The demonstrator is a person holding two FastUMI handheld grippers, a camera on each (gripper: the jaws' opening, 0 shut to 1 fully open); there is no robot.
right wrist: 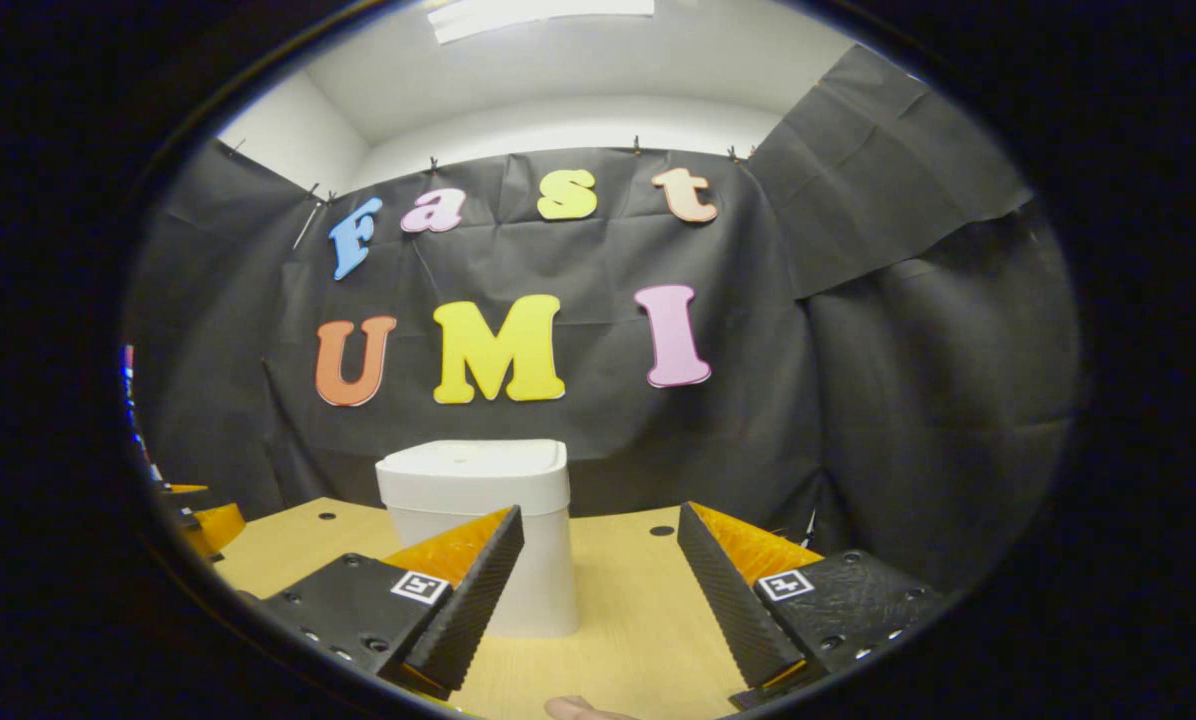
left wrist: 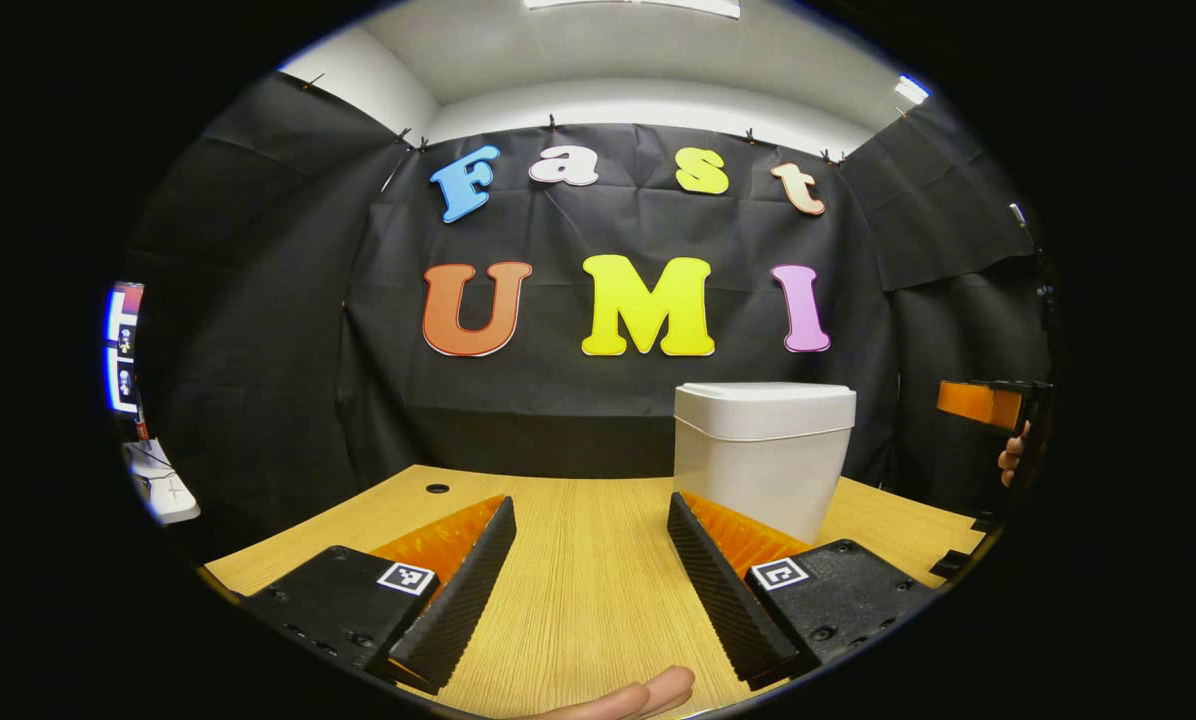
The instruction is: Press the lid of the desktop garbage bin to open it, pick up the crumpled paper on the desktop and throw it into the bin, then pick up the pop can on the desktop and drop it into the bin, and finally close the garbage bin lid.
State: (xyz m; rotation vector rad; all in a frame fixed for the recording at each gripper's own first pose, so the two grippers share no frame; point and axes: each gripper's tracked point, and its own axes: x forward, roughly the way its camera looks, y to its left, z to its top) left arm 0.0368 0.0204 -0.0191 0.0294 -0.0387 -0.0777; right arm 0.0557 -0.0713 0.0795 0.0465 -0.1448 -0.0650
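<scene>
On desk [left wrist: 578, 560]: bin [left wrist: 763, 455], lid [left wrist: 764, 395] closed.

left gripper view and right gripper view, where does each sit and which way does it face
Left gripper view: rides the left gripper, facing the booth wall over the table; bin ahead-right, own open fingers and a fingertip below.
Right gripper view: rides the right gripper, facing the same wall; bin ahead-left behind its left finger.
Shared: the lid-closed bin and the table.

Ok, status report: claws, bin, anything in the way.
Left claw open, empty. Right claw open, empty. Bin upright on desk, lid shut. Nothing between claws and bin.
</scene>
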